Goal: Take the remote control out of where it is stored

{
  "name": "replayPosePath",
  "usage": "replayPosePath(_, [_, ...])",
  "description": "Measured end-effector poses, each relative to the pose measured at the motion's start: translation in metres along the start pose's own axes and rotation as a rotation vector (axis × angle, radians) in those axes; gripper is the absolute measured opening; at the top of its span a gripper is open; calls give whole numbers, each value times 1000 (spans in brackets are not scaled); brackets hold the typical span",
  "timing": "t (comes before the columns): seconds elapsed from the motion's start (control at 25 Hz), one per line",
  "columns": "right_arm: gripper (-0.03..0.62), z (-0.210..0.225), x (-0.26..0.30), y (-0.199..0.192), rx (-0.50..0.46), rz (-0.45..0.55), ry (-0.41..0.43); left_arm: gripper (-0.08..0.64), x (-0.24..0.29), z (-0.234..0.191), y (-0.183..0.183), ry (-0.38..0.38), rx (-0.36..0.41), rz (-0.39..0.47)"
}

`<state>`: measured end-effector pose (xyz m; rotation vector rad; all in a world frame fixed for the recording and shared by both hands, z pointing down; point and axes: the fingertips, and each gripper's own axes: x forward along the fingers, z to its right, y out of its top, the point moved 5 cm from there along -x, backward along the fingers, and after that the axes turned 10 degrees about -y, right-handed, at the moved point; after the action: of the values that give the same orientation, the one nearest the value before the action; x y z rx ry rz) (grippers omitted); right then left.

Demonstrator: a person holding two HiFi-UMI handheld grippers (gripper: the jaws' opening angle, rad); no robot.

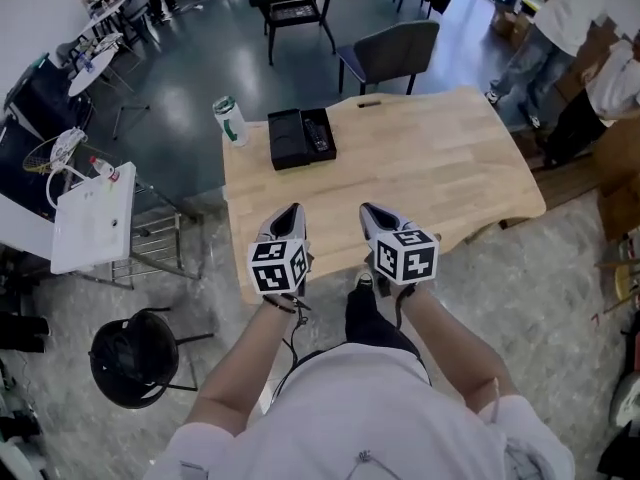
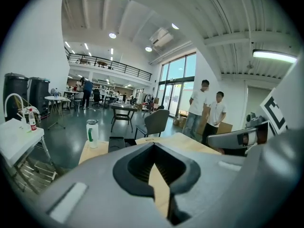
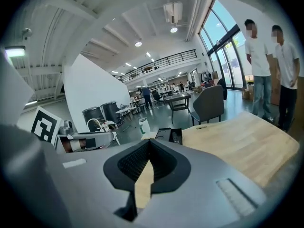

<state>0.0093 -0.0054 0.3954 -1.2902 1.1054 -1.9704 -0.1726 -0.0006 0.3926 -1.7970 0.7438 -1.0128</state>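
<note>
Remote control (image 1: 317, 134): in open black case (image 1: 286, 146), far-left of table (image 1: 450, 158), long axis pointing away; dead ahead of nearer left gripper (image 1: 291, 213); right gripper (image 1: 369, 212) alongside, both closed, empty

Side by side, left gripper (image 1: 291, 210) and right gripper (image 1: 367, 209) (fingers (image 2: 135, 165) together, empty).
</note>
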Motion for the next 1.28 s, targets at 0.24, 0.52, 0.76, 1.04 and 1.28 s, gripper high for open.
replayPosePath(0.24, [26, 25, 105, 65, -64, -39, 103, 0, 87, -51, 42, 101, -27, 5])
replayPosePath(0.52, [26, 65, 199, 106, -52, -117, 199, 0, 173, -92, 70, 195, 34, -79])
replayPosePath(0.76, [26, 82, 256, 99, -3, -175, 182, 1, 232, -136, 50, 199, 25, -230])
replayPosePath(1.04, [26, 129, 284, 77, 38, -237, 84, 59, 343, -172, -7, 190, -55, -428])
replayPosePath(1.28, [26, 165, 305, 46, 78, -298, 20, 181, 423, -215, -63, 272, -106, -548])
